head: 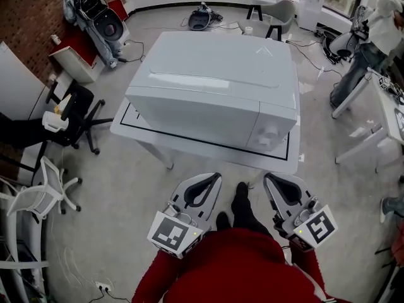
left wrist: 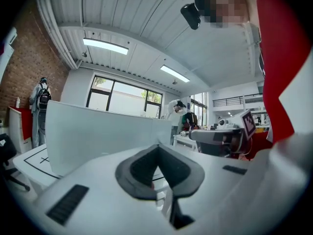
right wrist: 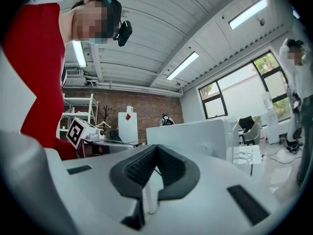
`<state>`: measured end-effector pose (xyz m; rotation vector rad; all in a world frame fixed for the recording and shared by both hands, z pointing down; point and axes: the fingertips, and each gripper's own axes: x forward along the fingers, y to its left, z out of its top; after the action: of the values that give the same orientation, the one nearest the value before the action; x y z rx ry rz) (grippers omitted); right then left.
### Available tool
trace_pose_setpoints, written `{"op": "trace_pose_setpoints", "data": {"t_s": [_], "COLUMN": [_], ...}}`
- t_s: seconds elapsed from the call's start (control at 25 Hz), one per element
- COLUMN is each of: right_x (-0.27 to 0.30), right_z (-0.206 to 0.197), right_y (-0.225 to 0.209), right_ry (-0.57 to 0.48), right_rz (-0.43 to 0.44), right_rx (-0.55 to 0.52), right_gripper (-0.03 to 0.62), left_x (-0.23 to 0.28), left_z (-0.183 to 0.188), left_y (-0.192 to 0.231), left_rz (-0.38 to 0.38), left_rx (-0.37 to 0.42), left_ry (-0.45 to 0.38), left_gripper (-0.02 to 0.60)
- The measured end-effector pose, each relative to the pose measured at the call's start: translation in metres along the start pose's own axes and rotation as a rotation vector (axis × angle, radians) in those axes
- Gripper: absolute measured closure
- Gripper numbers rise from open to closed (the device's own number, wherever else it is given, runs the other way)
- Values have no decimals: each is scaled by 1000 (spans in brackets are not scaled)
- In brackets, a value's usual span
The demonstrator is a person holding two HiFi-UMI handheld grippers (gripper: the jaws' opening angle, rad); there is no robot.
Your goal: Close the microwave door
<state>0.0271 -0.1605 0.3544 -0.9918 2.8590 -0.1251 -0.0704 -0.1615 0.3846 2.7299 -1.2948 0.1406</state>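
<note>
The white microwave (head: 214, 87) stands on a low white table (head: 126, 126), and its door (head: 192, 115) lies flush with the front, beside the knob panel (head: 270, 136). Both grippers hang in front of the table near my red sleeves, apart from the microwave. My left gripper (head: 214, 177) is shut with nothing between its jaws, and so is my right gripper (head: 268, 177). In the left gripper view the left gripper (left wrist: 157, 147) points level past the microwave (left wrist: 98, 131). In the right gripper view the right gripper (right wrist: 155, 148) has the microwave (right wrist: 195, 136) ahead of it.
Black and white office chairs (head: 69, 115) stand at the left. Robot gear (head: 95, 14) leans by the brick wall. A white desk (head: 372, 118) and a person (head: 372, 40) are at the right. Cables lie on the floor behind the table.
</note>
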Motion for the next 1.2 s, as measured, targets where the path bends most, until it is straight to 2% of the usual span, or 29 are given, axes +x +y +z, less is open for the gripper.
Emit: {"op": "trace_pose_setpoints", "data": {"t_s": [0.12, 0.24, 0.4, 0.56, 1.2], "right_x": [0, 1, 2, 2, 3], "right_z": [-5, -10, -15, -16, -22], "right_y": [5, 9, 14, 15, 11], "right_ry": [8, 20, 37, 40, 59], "right_rz": [7, 13, 14, 10, -1], "right_rx": [10, 15, 10, 8, 16], "right_gripper": [580, 580, 582, 582, 582], "left_x": [-4, -8, -11, -13, -11], "left_z": [3, -3, 1, -6, -7], "left_y": [-2, -2, -3, 1, 3], "left_rz": [12, 21, 28, 44, 47], "left_rx": [-14, -7, -16, -10, -31], "left_ry": [-28, -8, -34, 12, 30], "left_gripper": [571, 571, 571, 571, 571]}}
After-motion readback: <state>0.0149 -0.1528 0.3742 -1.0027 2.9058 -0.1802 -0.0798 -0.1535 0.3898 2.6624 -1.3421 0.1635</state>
